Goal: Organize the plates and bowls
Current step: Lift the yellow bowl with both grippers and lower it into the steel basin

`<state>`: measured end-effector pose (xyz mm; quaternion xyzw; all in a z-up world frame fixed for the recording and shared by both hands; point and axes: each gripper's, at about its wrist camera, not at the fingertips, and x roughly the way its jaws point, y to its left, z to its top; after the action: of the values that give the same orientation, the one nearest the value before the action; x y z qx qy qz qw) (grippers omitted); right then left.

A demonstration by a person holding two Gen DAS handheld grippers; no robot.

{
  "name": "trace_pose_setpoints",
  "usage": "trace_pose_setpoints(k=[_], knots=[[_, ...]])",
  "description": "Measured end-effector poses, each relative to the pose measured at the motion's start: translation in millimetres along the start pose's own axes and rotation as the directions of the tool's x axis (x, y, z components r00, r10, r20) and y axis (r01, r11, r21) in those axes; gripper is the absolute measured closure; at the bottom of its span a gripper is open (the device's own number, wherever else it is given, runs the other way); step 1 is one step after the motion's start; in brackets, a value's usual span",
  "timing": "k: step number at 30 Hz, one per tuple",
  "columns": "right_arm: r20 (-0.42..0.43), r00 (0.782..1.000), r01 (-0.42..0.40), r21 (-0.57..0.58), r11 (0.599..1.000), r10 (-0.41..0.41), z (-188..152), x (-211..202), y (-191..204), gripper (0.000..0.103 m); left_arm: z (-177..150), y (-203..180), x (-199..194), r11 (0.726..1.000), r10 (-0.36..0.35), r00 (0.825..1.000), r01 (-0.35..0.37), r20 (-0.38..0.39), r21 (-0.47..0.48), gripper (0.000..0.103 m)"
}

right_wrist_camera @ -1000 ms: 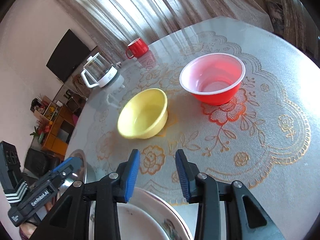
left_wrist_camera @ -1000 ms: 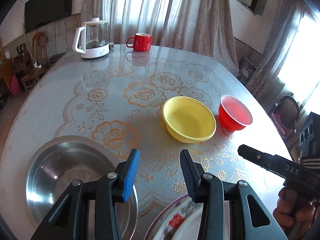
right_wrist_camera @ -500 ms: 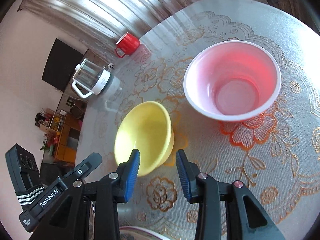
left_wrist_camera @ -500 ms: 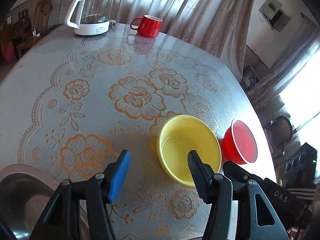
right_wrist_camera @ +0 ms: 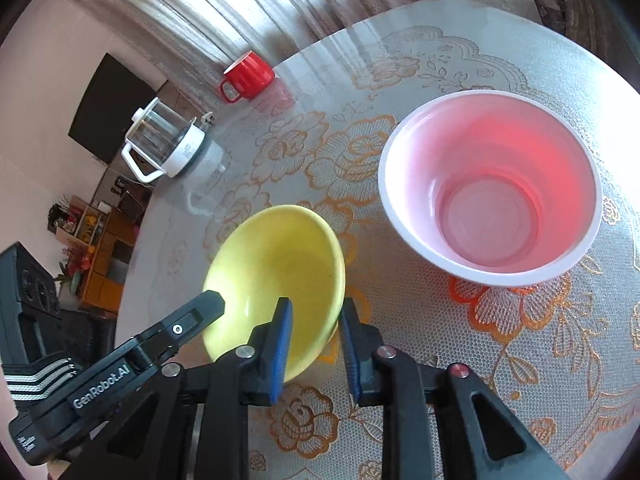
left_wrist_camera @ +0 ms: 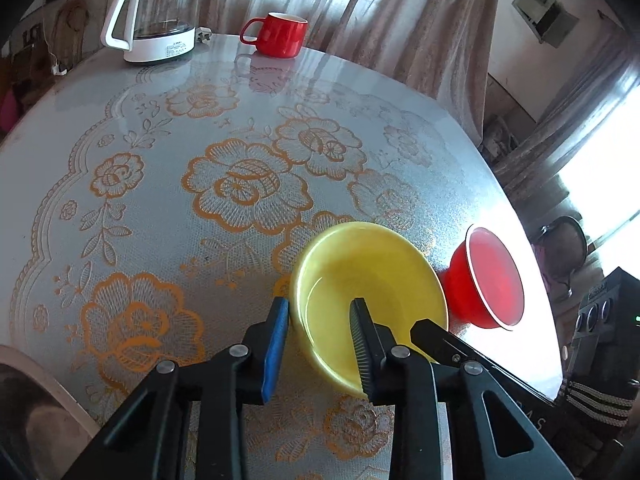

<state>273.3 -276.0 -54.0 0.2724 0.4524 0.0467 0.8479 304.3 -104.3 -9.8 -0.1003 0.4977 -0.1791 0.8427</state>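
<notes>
A yellow bowl [left_wrist_camera: 380,272] [right_wrist_camera: 272,256] stands on the flowered table [left_wrist_camera: 160,200]. My left gripper [left_wrist_camera: 320,302] straddles its near left rim, blue pad outside and black pad inside. Its jaws are closing, and bowl interior still shows between the pads. My right gripper [right_wrist_camera: 316,302] straddles the opposite rim, one pad inside and one against the outer wall. Its jaws are closing tight onto the wall. A red bowl [left_wrist_camera: 492,280] [right_wrist_camera: 488,184] with a pale inside stands just beyond, untouched.
A red mug [left_wrist_camera: 280,34] [right_wrist_camera: 248,74] and a glass kettle [left_wrist_camera: 160,12] [right_wrist_camera: 164,144] stand at the table's far edge. A blurred pale dish rim [left_wrist_camera: 24,364] shows at the lower left. Curtains hang behind the table, with furniture along the left wall.
Both grippers moved forward and down, away from the steel bowl and the plate, to the yellow bowl. The left jaws widened, then narrowed over the rim. The right jaws narrowed onto the other side.
</notes>
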Motion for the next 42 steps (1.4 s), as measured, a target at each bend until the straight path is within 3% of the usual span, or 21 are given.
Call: trace_pose_setpoints(k=[9, 20, 32, 42], knots=[[0.021, 0.999, 0.03, -0.068, 0.997, -0.029, -11.3, -9.0, 7.2, 0.088, -23.3, -0.8, -15.6, 1.0, -0.007, 1.0, 0.006, 0.028, 0.03, 0.072], [0.052, 0.999, -0.001, -0.079, 0.997, 0.005, -37.6, -40.2, 15.0, 0.088, -55.2, -3.7, -67.0, 0.997, -0.053, 0.99, 0.044, 0.13, 0.068, 0.072], [0.061, 0.996, -0.054, -0.159, 0.986, 0.064, -67.3, -67.5, 47.3, 0.088, -86.2, 20.1, -119.4, 0.998, -0.051, 0.976, 0.044, 0.212, 0.038, 0.071], [0.012, 0.991, -0.123, -0.264, 0.957, 0.131, -90.3, -65.7, 96.1, 0.088, -110.7, 70.2, -163.2, 0.996, -0.029, 0.96, 0.051, 0.278, -0.072, 0.07]])
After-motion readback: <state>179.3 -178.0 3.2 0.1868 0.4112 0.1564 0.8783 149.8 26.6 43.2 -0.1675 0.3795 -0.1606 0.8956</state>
